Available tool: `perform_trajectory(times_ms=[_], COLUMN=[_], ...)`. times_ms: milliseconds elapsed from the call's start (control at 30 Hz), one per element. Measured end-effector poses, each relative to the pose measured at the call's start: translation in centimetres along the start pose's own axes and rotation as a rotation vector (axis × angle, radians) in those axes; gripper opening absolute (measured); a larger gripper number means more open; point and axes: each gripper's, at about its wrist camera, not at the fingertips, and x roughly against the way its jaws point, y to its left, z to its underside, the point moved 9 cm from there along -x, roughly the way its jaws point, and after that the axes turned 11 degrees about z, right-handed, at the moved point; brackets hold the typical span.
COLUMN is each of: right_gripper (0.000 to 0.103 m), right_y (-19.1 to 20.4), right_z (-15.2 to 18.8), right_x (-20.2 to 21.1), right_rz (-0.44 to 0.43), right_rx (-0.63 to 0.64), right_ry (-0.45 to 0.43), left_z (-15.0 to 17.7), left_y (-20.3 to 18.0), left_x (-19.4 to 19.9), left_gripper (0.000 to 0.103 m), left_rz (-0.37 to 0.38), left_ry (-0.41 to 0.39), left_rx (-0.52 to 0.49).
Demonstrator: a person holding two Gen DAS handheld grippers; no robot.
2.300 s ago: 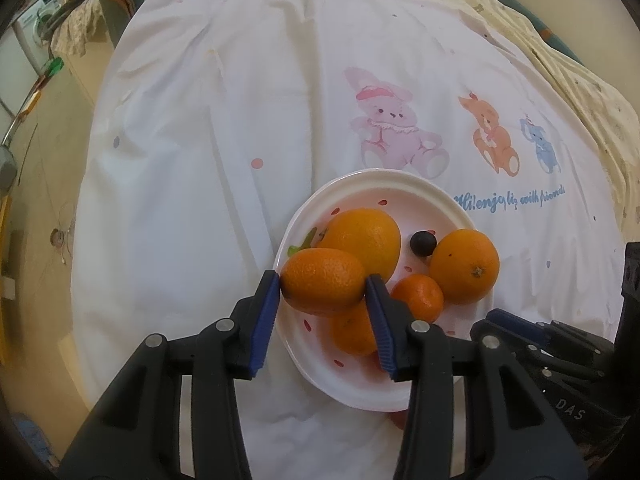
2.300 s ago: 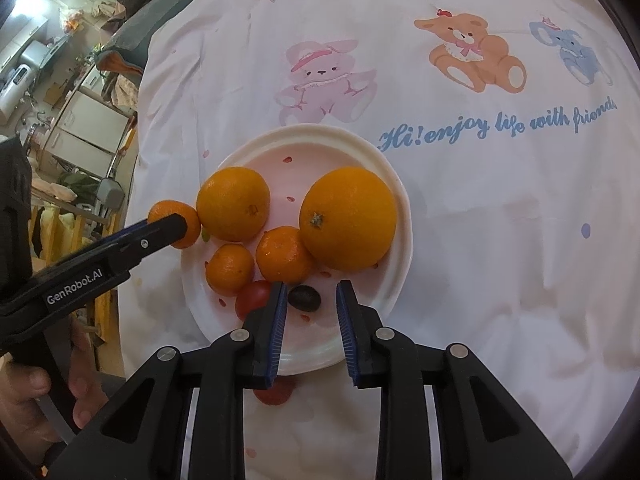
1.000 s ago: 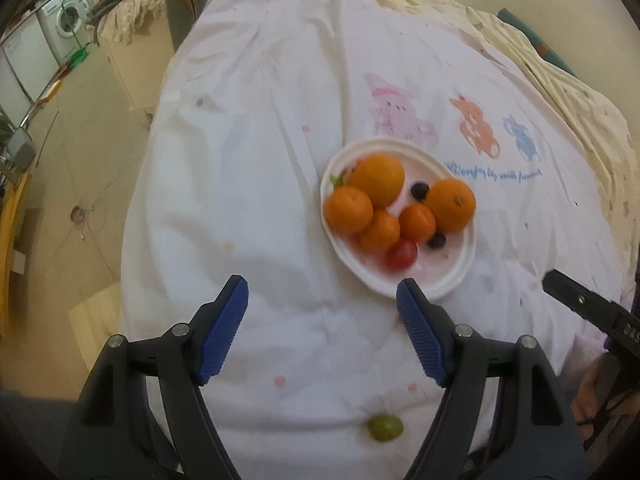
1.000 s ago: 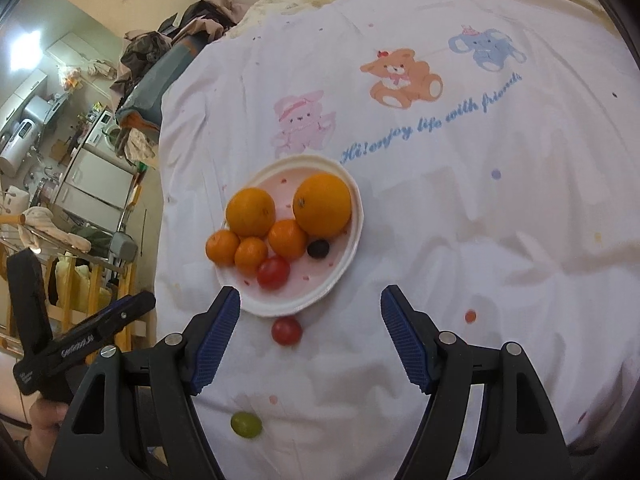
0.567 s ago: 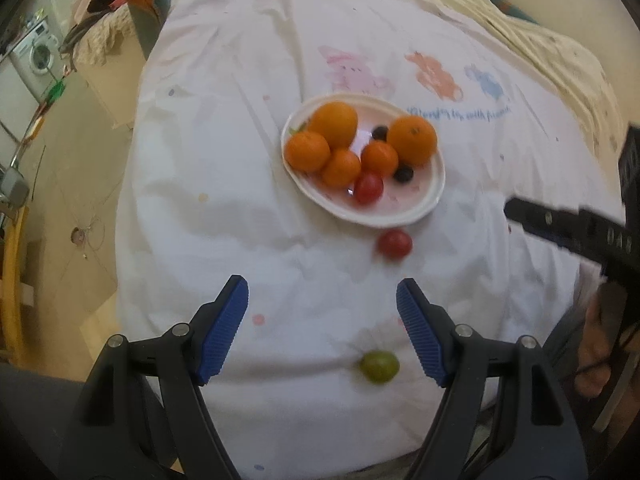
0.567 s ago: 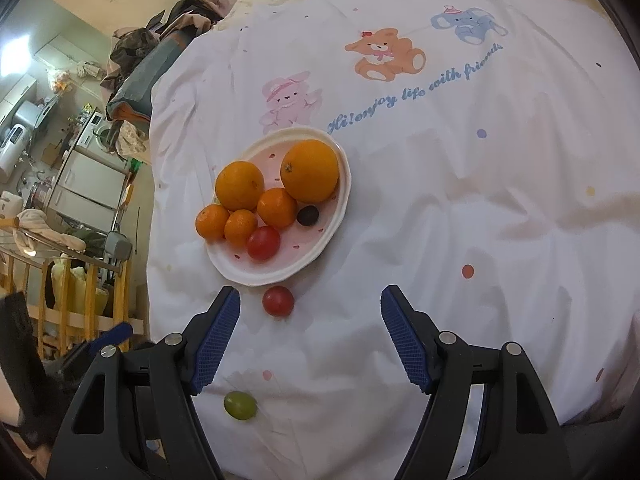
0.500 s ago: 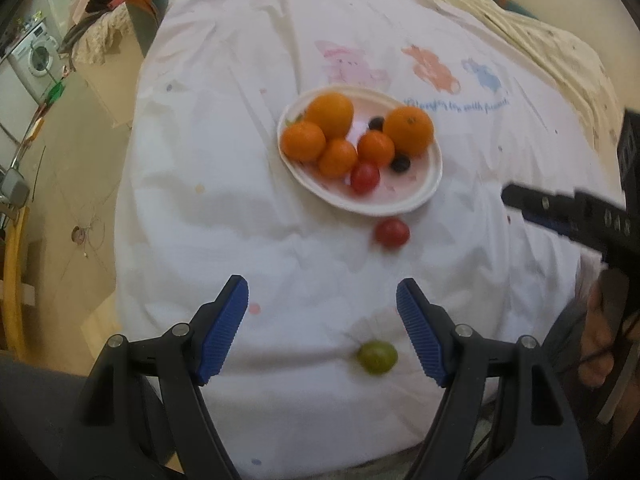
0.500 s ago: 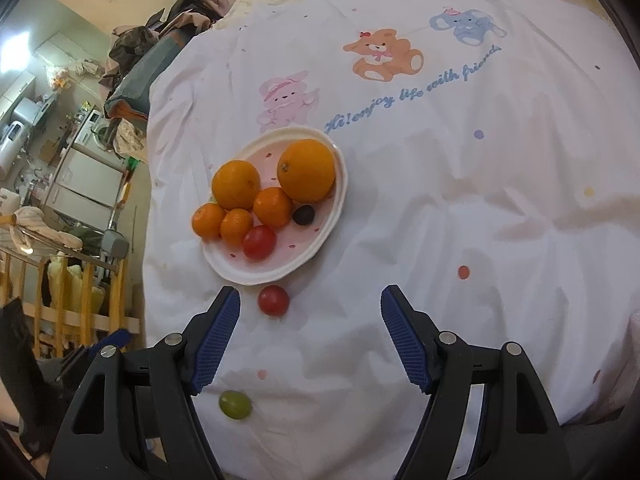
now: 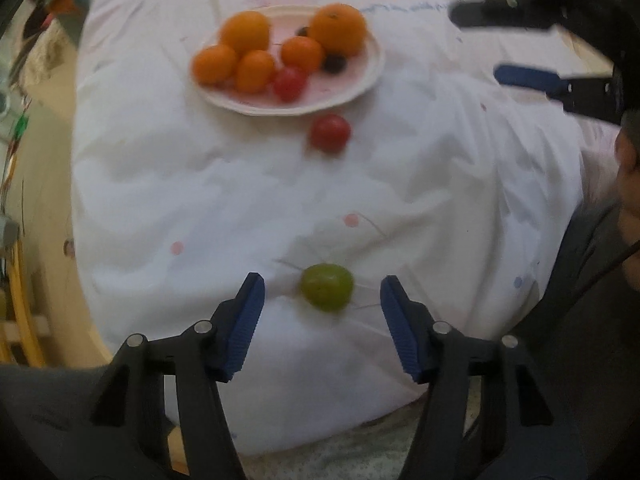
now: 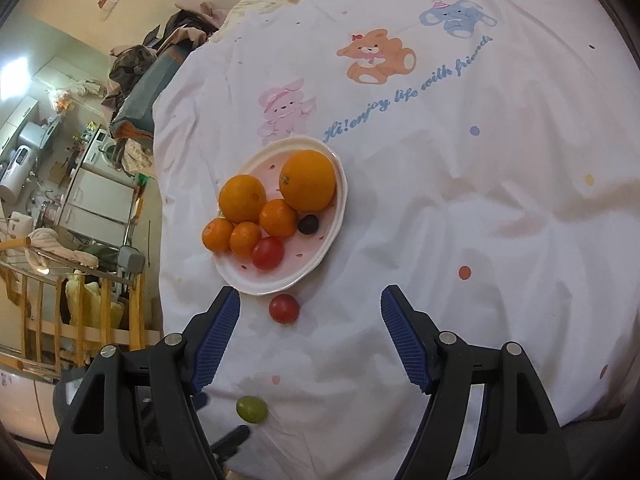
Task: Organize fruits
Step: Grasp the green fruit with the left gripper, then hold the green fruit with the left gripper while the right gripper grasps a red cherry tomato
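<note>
A: Nearest item: green grape (image 9: 327, 286) on the white cartoon-print sheet (image 9: 200, 184), lying between the left gripper (image 9: 322, 300) jaws, which stand wide open with nothing held.

B: Advice for the grasp: centre on the grape, close gently (soft skin, likely to roll on the cloth).

A: Next out, red tomato (image 10: 283, 308) just short of the plate (image 10: 340, 200) rim, apart from it. Right gripper (image 10: 310, 334) jaws also wide open, empty, angled toward it.

B: Farthest: plate holding five oranges, one tomato and dark grapes. Both loose fruits probably belong there.
</note>
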Motion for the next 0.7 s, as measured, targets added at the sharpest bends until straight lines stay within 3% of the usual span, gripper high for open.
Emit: perform_trajectory(times_ms=[200,333,567,700], right_gripper=[0.076,0.077,0.077,0.077], right_y=[-0.4,-0.3,-0.5,-0.8], right_z=[0.0,-0.1,0.3,0.4], right_x=[0.1,0.0,-1.2,-1.5], right_rz=[-0.002,-0.008,-0.030,-0.005], right_rx=[-0.017,-0.022,-0.061,-0.058], right_ry=[0.003,0.007,0.055,0.058], left_z=[0.5,0.4,-0.2,-2.3], left_y=[0.1,0.2,0.0,0.8], left_x=[-2.5,-3.0,-1.3,1.5], left_gripper=[0.047,0.027,0.027,0.027], left_rz=[-0.008,0.007,0.027,0.027], left_ry=[0.066,0.077,0.030,-0.030], left_rx=[-0.002,-0.013,-0.011,0.019])
